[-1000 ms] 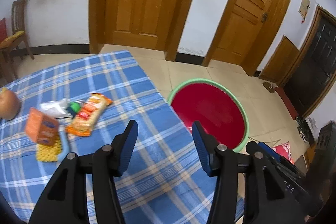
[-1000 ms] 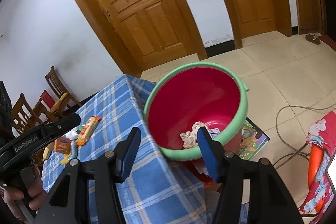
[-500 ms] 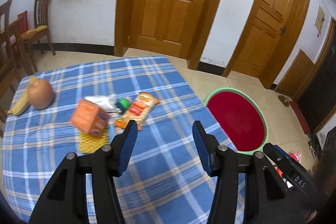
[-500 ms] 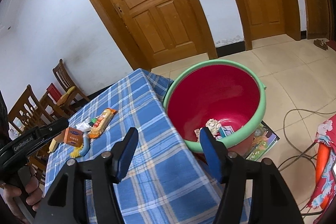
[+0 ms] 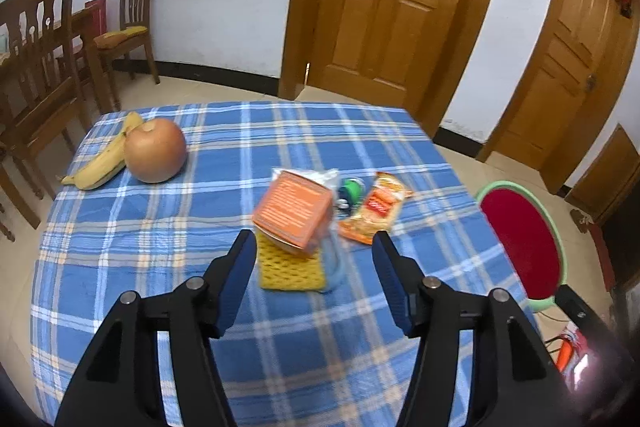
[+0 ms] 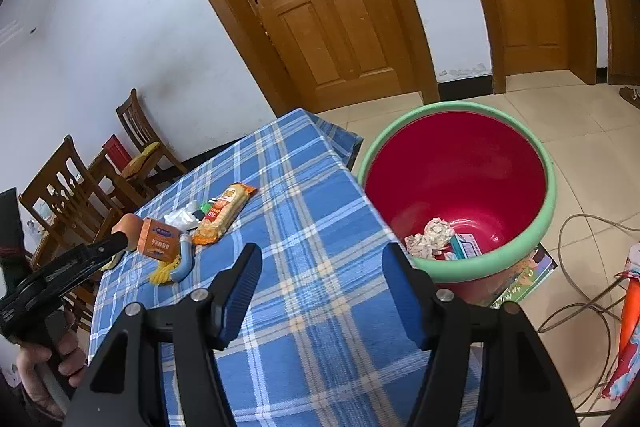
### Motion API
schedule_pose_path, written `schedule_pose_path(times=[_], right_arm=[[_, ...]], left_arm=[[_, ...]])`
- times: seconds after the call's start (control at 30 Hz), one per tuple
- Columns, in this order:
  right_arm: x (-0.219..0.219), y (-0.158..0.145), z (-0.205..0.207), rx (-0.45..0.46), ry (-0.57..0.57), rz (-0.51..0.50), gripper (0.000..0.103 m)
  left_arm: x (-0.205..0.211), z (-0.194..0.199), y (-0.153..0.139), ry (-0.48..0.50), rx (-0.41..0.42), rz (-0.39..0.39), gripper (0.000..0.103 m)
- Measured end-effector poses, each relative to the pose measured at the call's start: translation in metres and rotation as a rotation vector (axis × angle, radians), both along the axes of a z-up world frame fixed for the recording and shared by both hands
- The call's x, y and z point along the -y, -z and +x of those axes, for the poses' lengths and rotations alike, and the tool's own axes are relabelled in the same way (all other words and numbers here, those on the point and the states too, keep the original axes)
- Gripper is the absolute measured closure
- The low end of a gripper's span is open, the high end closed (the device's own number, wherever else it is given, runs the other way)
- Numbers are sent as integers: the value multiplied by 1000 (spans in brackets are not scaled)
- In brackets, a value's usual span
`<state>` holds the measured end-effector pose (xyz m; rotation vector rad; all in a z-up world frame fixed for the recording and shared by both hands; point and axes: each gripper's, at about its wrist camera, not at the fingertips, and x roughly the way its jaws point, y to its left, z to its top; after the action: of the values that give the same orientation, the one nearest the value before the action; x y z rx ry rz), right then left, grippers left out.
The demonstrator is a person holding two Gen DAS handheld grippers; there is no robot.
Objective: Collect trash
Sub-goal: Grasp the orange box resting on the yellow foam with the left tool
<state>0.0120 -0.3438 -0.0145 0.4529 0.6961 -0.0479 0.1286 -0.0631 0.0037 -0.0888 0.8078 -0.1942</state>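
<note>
Both grippers are spread wide and hold nothing: the left gripper [image 5: 314, 253] faces the orange box [image 5: 294, 211]; the right gripper [image 6: 322, 267] hangs beside the red bin [image 6: 460, 167].

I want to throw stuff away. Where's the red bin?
The red bin stands on the floor beside the table's edge, right of centre in the right wrist view, with crumpled paper inside. It sits at the left wrist view's right edge.
</note>
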Motion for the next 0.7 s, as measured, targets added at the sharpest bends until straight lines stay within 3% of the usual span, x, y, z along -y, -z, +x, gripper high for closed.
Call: schedule_pose_path(times=[0.17,0.3,0.7], right_arm=[[-5,2,5,-12,-9,-4,36],[-10,4,13,-31,-21,-9,36],[-34,0,38,-52,-65,-33,36]], left_arm=[[-1,17,10,4,-9,66,32],[1,30,17,28,-18,89,31],[-11,48,34,48,-22,7,33]])
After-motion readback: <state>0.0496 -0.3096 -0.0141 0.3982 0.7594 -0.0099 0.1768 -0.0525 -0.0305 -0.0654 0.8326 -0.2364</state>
